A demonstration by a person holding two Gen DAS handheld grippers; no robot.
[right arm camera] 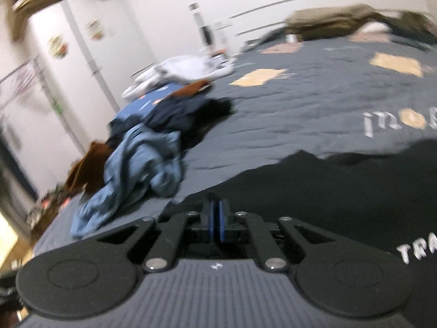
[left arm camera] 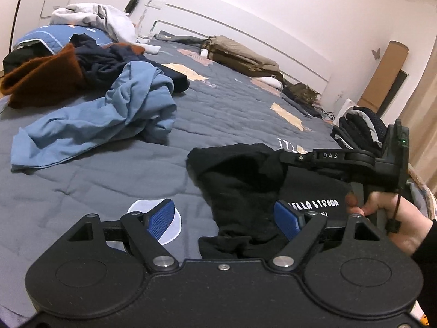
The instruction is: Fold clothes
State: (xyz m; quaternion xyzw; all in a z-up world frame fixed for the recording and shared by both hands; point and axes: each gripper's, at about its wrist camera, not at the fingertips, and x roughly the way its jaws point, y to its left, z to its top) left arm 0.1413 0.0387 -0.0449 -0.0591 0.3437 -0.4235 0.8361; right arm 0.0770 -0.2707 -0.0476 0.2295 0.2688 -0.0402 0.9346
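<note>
While your right gripper (left arm camera: pixel 284 161) pinches a bunched corner of the black T-shirt (left arm camera: pixel 245 191) between closed jaws, your left gripper (left arm camera: pixel 226 217) hovers spread wide, its blue pads (left arm camera: pixel 161 218) gripping nothing. The shirt lies on the grey quilt (left arm camera: pixel 218 104) just ahead of both tools; a blue garment (left arm camera: pixel 109 114) sits crumpled beyond, to the left.

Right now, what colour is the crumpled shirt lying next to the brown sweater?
The crumpled cotton shirt is light blue, clearest in the left wrist view.

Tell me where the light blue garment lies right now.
In the left wrist view the light blue garment lies crumpled on the grey quilt, left of centre, below the rust-brown sweater.
</note>
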